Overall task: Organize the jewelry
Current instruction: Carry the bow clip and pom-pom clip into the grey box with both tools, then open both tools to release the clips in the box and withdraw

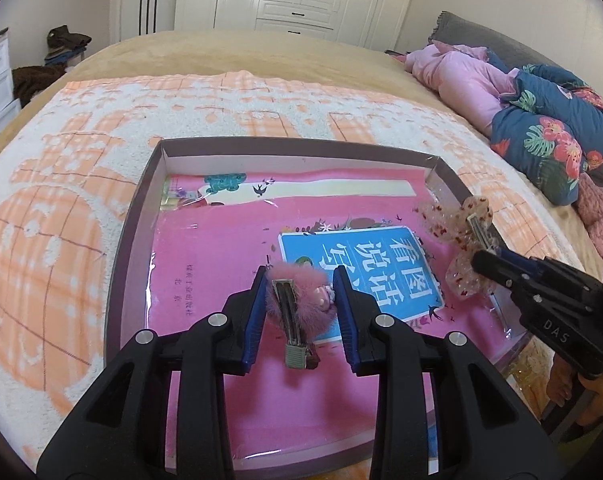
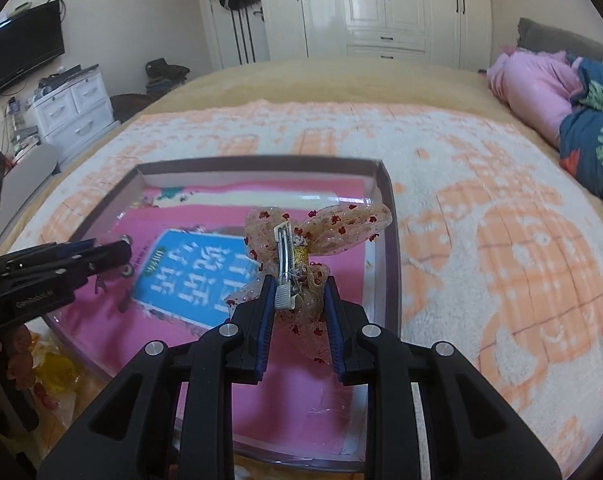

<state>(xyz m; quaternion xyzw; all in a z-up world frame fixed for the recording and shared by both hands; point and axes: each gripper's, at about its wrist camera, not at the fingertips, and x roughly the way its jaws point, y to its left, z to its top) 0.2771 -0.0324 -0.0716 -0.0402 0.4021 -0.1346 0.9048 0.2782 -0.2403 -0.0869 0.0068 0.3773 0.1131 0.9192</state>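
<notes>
Left wrist view: left gripper (image 1: pixel 300 305) fingers clamp a fluffy pink hair clip (image 1: pixel 301 300); right gripper (image 2: pixel 297 306) fingers pinch a sheer, red-speckled bow clip (image 2: pixel 301 248) above the box (image 1: pixel 133 216).

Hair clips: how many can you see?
2. The fluffy pink hair clip is in the left gripper; the sheer red-dotted bow clip is in the right gripper. None visible elsewhere.
</notes>
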